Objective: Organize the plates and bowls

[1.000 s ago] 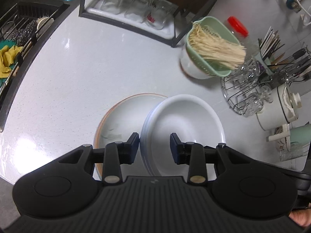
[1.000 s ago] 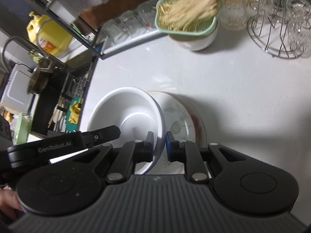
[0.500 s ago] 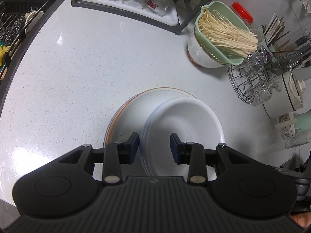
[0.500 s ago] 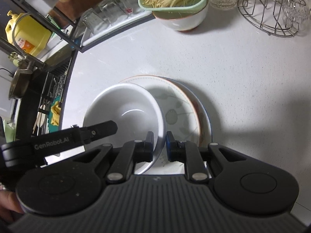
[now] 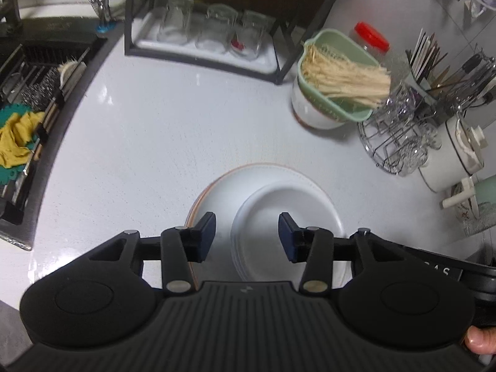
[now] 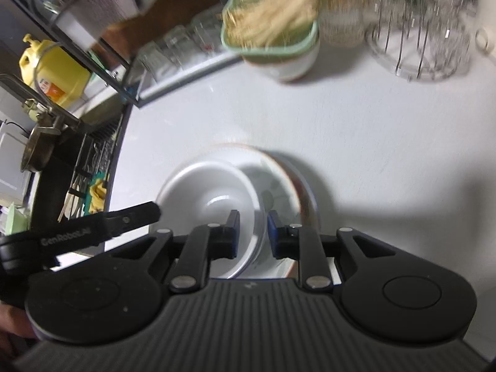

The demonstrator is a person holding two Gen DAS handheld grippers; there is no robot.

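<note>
A white bowl rests on a wide plate with an orange rim on the white counter. My left gripper is open, its jaws standing either side of the bowl's left rim without touching it. My right gripper is shut on the bowl's right rim, the jaws pinching the wall. The left gripper's arm shows at the left of the right wrist view.
A green colander of noodles sits in a bowl at the back right. Beside it are a wire rack of glasses, a utensil holder and a white pot. A glass shelf stands at the back; the sink lies left.
The left gripper has opened wider off the bowl's rim. Both grippers pulled back and the bowl now sits more over the plate. The right gripper keeps its hold.
</note>
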